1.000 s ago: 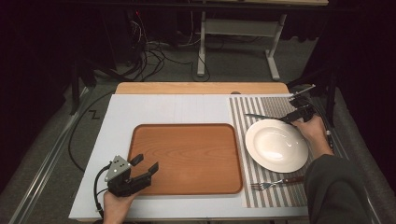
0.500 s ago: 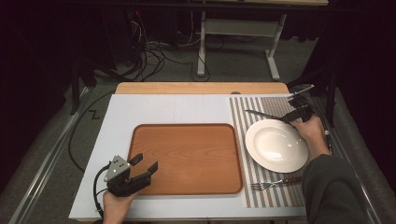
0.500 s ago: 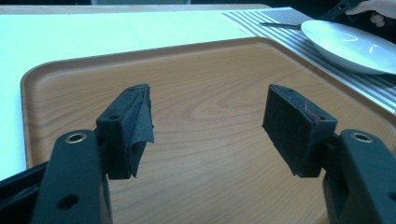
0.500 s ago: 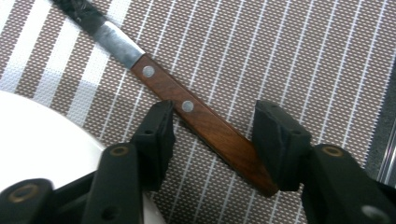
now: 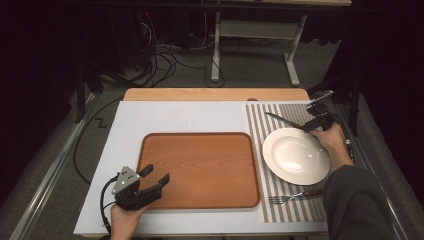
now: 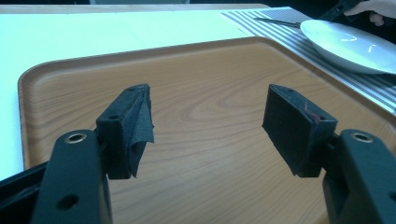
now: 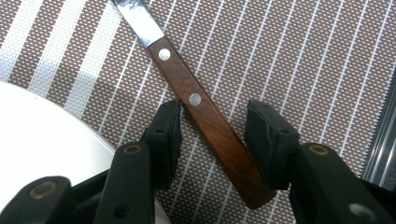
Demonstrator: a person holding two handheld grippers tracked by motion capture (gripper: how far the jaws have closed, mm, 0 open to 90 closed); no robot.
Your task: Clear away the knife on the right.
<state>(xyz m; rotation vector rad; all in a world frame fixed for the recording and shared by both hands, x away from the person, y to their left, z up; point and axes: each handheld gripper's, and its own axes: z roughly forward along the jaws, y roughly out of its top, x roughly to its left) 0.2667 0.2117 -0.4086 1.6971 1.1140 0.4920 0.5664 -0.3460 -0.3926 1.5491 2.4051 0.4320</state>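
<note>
The high view looks forward and down from above the near edge, taking in the whole wooden tray (image 5: 200, 170). The left gripper view sits low over that tray (image 6: 196, 116), facing the plate (image 6: 350, 44). The right gripper view looks steeply down, close beside the plate (image 7: 42, 135).

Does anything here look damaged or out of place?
Yes. On the left gripper, one pad's black covering hangs loose and torn. The knife lies slanted on the striped mat.
</note>
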